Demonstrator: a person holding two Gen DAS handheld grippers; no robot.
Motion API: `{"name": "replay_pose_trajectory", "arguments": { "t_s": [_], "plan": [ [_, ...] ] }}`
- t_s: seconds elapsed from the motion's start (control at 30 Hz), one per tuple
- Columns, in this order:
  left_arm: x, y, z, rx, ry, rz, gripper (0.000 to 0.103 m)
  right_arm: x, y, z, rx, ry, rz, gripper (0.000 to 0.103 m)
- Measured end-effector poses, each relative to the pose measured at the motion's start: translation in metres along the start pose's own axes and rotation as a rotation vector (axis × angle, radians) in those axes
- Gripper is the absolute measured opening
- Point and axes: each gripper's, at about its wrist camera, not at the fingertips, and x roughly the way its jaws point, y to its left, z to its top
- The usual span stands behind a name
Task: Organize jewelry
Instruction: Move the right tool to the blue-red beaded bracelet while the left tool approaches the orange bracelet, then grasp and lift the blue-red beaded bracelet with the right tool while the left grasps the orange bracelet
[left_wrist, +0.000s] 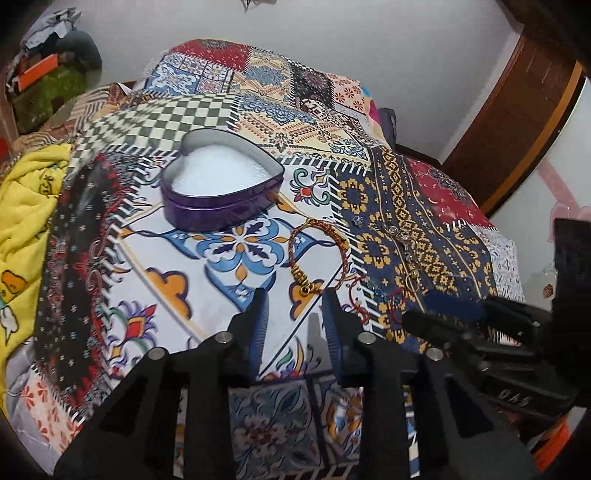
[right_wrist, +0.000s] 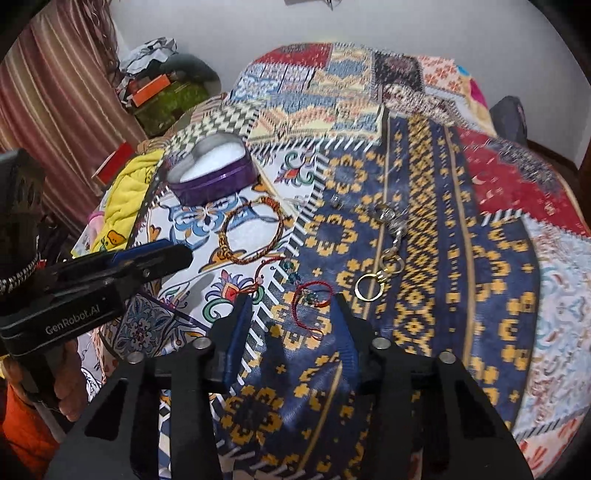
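- Left wrist view: left gripper (left_wrist: 295, 301) hovers part-open and empty just short of the braided bracelet (left_wrist: 317, 254); heart-shaped tin (left_wrist: 221, 184) sits behind it on the bed.
- Right gripper (right_wrist: 290, 304) is part-open around the red string bracelet (right_wrist: 312, 295), not pinching it.

Each gripper is a black plastic frame with two angular arms that taper forward, each arm bearing round silver screw heads. The left gripper (left_wrist: 293, 301) has blue ribbed pads (left_wrist: 258, 325) on the inner faces of its jaws; the right gripper (right_wrist: 290, 306) has the same blue pads (right_wrist: 236, 332). Seen from the right wrist, the left unit's black housing carries white "GenRobot.AI" lettering and a braided black-and-white cable. The hand (right_wrist: 70, 384) gripping it comes out of an orange sleeve (right_wrist: 26, 435).
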Motion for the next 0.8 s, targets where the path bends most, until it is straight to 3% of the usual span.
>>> {"name": "replay_pose_trajectory", "arguments": {
  "t_s": [0.2,0.47,0.57,0.67,0.8],
  "plan": [
    [0.020,0.002,0.006,-0.013,0.033,-0.004,0.028,0.014,-0.006,-0.002,0.013,0.036,-0.014,0.034],
    [0.038,0.001,0.008,-0.009,0.038,-0.020,0.028,0.023,0.000,0.001,-0.034,0.023,-0.060,0.034],
    [0.043,0.000,0.011,0.004,0.044,-0.015,0.027,0.027,0.004,0.002,-0.054,0.015,-0.082,0.029],
    [0.048,-0.002,0.014,0.023,0.040,0.024,0.014,0.029,0.005,0.002,-0.063,0.000,-0.097,0.021],
    [0.052,-0.006,0.014,0.048,0.022,0.056,0.007,0.031,0.003,0.004,-0.043,-0.004,-0.095,0.017]
  ]
}}
